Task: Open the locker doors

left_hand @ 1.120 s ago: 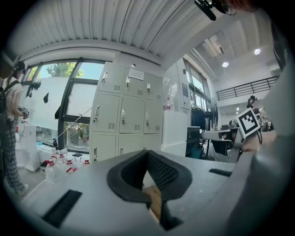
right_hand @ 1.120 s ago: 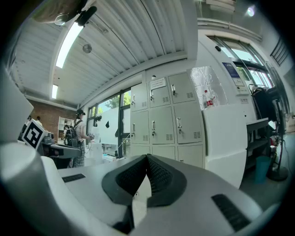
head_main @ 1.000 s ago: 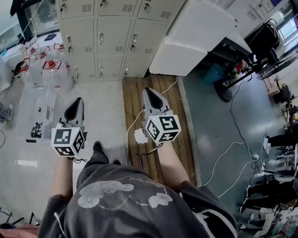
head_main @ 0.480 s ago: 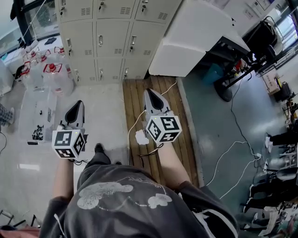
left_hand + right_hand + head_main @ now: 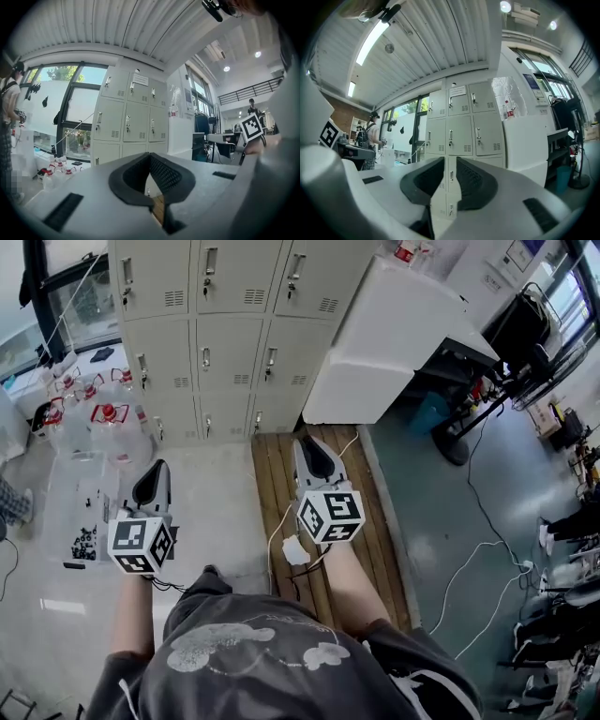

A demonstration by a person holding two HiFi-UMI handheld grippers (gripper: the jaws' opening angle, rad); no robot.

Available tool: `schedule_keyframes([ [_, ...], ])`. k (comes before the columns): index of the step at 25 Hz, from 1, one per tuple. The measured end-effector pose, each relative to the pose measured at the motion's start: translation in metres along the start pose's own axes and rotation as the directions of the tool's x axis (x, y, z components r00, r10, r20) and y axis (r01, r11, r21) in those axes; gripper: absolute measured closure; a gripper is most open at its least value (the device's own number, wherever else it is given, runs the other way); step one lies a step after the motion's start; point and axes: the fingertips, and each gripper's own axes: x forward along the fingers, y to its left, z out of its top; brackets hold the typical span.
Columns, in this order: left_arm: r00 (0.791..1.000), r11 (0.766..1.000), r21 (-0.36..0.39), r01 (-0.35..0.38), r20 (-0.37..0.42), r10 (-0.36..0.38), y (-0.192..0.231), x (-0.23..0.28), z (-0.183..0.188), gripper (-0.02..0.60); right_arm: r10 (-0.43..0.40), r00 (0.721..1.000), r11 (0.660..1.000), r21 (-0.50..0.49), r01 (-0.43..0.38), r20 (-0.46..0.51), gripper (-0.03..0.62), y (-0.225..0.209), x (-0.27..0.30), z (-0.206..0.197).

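A beige bank of lockers [image 5: 230, 334] stands ahead, every door shut, each with a small handle and a vent. It also fills the middle of the left gripper view [image 5: 131, 122] and the right gripper view [image 5: 464, 126]. My left gripper [image 5: 157, 468] is held out at the left, well short of the lockers, its jaws [image 5: 150, 155] shut on nothing. My right gripper [image 5: 309, 442] points at the lower locker doors from over the wooden boards. Its jaws [image 5: 450, 160] are opening, a narrow gap shows, and nothing is between them.
A tall white cabinet [image 5: 394, 334] stands against the lockers' right side. Water jugs [image 5: 103, 418] and a clear bin [image 5: 80, 512] sit on the floor at the left. A wooden pallet [image 5: 272, 484] lies before the lockers. Cables [image 5: 469, 568] run across the right floor. A person [image 5: 7, 117] stands far left.
The head view has tilted up, so more of the lockers shows and they sit lower in the frame. Both grippers keep their side-by-side pose, a little lower in the picture.
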Motion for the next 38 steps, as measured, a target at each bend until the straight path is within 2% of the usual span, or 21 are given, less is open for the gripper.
schedule_keyframes([
  [2,1.000,1.000,-0.007,0.009,0.003,-0.009,0.015,0.016,0.001,0.572,0.021,1.000,1.000,0.003,-0.021,-0.001,0.420,0.003,0.022,0.001],
  [5,0.999,0.999,-0.009,0.033,-0.001,-0.033,0.036,0.040,0.005,0.572,0.020,1.000,1.000,0.021,-0.020,-0.018,0.350,0.006,0.056,0.000],
  [8,0.998,0.998,-0.003,0.063,-0.001,-0.063,0.060,0.064,0.016,0.572,-0.001,1.000,0.999,0.047,0.002,-0.022,0.310,0.012,0.086,0.000],
  [13,0.993,0.993,0.011,0.121,-0.002,-0.121,0.094,0.101,0.032,0.572,-0.059,0.997,0.996,0.062,0.061,-0.039,0.295,0.014,0.118,-0.005],
  [18,0.987,0.986,0.028,0.162,0.018,-0.162,0.116,0.134,0.048,0.572,-0.123,0.992,0.991,0.048,0.123,-0.017,0.293,0.008,0.140,0.002],
  [22,0.982,0.983,0.033,0.180,0.047,-0.182,0.123,0.151,0.062,0.572,-0.101,0.994,0.992,0.082,0.098,0.038,0.292,0.009,0.149,0.016],
  [29,0.985,0.987,0.020,0.162,0.048,-0.163,0.138,0.188,0.066,0.572,-0.131,0.988,0.984,0.131,0.119,0.086,0.292,-0.021,0.176,0.022],
  [33,0.986,0.987,0.056,0.151,0.067,-0.154,0.142,0.221,0.082,0.572,-0.109,0.991,0.988,0.119,0.098,0.084,0.292,-0.040,0.212,0.018],
  [38,0.987,0.989,0.089,0.121,0.097,-0.130,0.144,0.275,0.107,0.572,-0.081,0.987,0.992,0.106,0.066,0.137,0.292,-0.081,0.262,0.043],
])
